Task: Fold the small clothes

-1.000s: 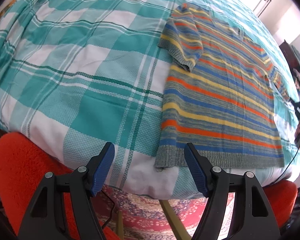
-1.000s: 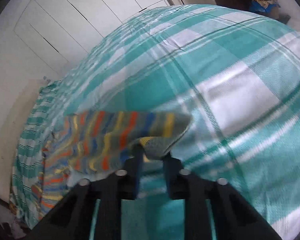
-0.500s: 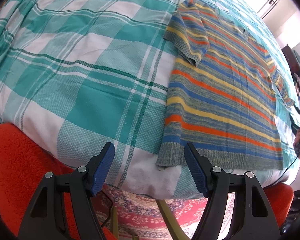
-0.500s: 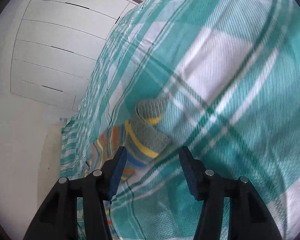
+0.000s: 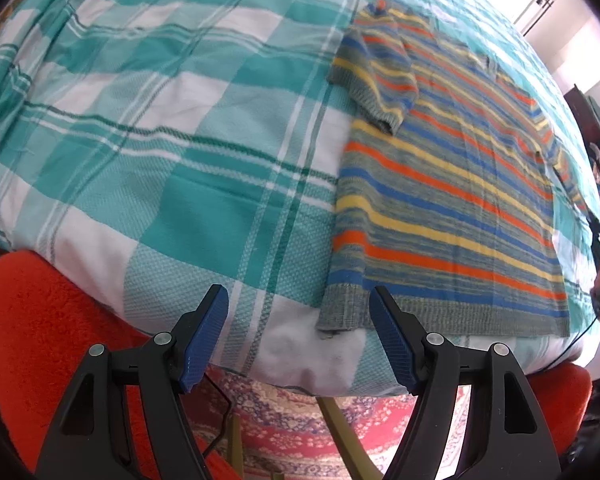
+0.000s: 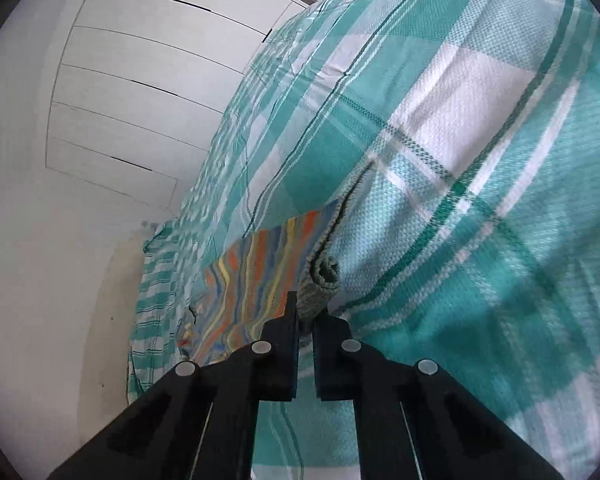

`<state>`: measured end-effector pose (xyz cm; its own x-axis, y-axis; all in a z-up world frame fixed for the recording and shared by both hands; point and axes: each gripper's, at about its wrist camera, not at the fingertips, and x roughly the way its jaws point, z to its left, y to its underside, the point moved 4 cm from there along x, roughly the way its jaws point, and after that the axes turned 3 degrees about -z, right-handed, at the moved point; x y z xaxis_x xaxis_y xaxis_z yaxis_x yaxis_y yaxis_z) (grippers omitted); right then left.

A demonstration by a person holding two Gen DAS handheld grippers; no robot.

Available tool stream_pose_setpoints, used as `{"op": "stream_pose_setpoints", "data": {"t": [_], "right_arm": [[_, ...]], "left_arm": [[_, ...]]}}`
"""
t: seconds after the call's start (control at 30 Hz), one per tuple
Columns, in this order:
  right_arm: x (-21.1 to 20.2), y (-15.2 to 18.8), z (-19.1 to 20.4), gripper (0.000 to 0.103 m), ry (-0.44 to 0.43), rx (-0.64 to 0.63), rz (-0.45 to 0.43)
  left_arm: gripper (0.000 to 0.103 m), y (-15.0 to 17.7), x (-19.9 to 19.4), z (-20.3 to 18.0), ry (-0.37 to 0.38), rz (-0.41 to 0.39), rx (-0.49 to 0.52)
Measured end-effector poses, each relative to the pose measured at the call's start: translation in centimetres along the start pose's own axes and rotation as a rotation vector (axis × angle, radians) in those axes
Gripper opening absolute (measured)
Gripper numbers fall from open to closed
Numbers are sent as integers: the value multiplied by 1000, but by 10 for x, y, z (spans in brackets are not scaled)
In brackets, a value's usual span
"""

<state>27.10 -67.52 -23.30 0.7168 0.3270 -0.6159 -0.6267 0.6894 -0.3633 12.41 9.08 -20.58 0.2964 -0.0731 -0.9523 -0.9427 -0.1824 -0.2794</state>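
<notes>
Striped knit sweater in grey, orange, yellow and blue lies flat on your teal-and-white checked bedspread, its ribbed hem near the bed's edge and one short sleeve folded in over the chest. Your left gripper hangs with its blue-padded jaws spread wide and nothing between them, just beside the hem's corner above the red fuzzy blanket. Your right gripper has just been closing; its jaws now pinch the grey ribbed cuff of the other sleeve, which curls up from the bedspread. White panelled cupboard doors stand behind.
</notes>
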Motion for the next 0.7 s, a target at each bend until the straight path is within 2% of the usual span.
{"op": "stream_pose_setpoints", "data": {"t": [0.1, 0.17, 0.3, 0.33, 0.37, 0.4, 0.43, 0.5, 0.53, 0.6, 0.63, 0.67, 0.7], "right_arm": [[12, 11, -13, 5, 232, -85, 64], [15, 16, -14, 8, 281, -123, 44], [11, 18, -2, 25, 327, -132, 23], [6, 20, 3, 34, 371, -160, 15], [-1, 23, 8, 47, 422, -195, 4], [-9, 29, 14, 53, 456, -230, -11], [-20, 40, 23, 58, 462, -259, -25], [-37, 56, 38, 58, 433, -296, -27], [-50, 63, 44, 58, 410, -301, -25], [-62, 86, 55, 58, 354, -301, -11], [-68, 99, 61, 58, 329, -305, 1], [-73, 113, 66, 58, 312, -315, 13], [-76, 126, 73, 58, 296, -331, 26]], "left_arm": [[74, -6, 0, -7, 3, -5, 21], [74, -15, -9, -11, 0, -36, 52], [74, -57, -44, -11, -31, -178, 122], [74, -69, -50, -14, -35, -212, 139], [74, -83, -56, -21, -29, -250, 166], [74, -94, -60, -30, -19, -280, 196], [75, -105, -62, -48, -1, -318, 256], [84, -110, -52, -79, -2, -360, 401], [85, -109, -32, -100, -50, -368, 528], [83, -108, 9, -115, -143, -326, 646], [74, -115, 35, -109, -195, -276, 618], [65, -123, 45, -100, -183, -240, 543], [66, -133, 52, -83, -107, -200, 410]]}}
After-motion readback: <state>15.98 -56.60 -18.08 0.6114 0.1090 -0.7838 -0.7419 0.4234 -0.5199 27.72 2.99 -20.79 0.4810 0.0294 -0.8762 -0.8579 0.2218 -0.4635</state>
